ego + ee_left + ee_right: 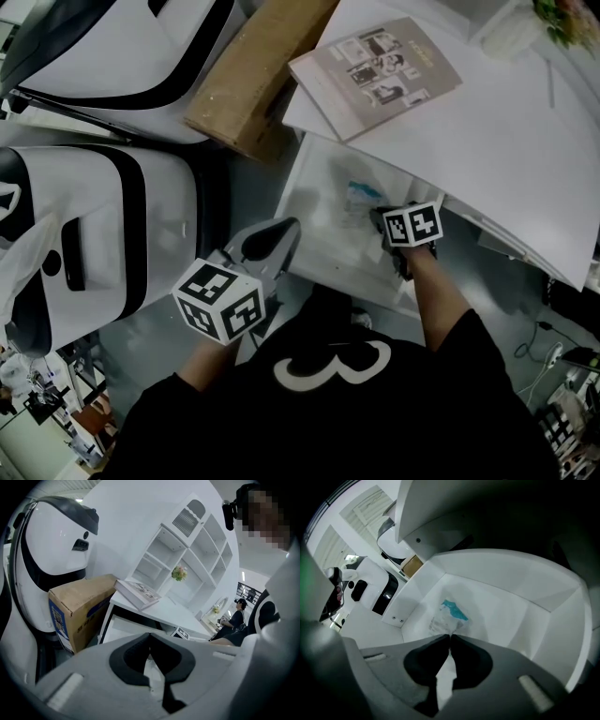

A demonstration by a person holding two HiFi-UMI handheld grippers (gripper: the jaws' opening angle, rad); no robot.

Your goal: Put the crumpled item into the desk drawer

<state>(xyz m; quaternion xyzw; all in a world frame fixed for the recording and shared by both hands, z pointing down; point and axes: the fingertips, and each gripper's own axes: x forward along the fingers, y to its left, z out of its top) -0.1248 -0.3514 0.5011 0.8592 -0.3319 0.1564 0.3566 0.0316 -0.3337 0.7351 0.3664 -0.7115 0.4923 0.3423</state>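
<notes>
Crinkled clear wrapper with a teal patch [449, 615] lies inside the open white desk drawer [525, 588], at twelve o'clock just past the right gripper [450, 635], whose jaws are pressed together, empty. At the drawer's eight o'clock the left gripper [150, 634] is likewise closed on nothing. Placing looks done, so the right gripper should next pull clear and the drawer be pushed in.

— What does the open drawer [511, 573] carry?
— One crumpled item [449, 616], lying on its white bottom just ahead of the right gripper [450, 637].
— And the desk [487, 150] top?
— A booklet [375, 73], farther ahead of that gripper, beyond the drawer.
</notes>
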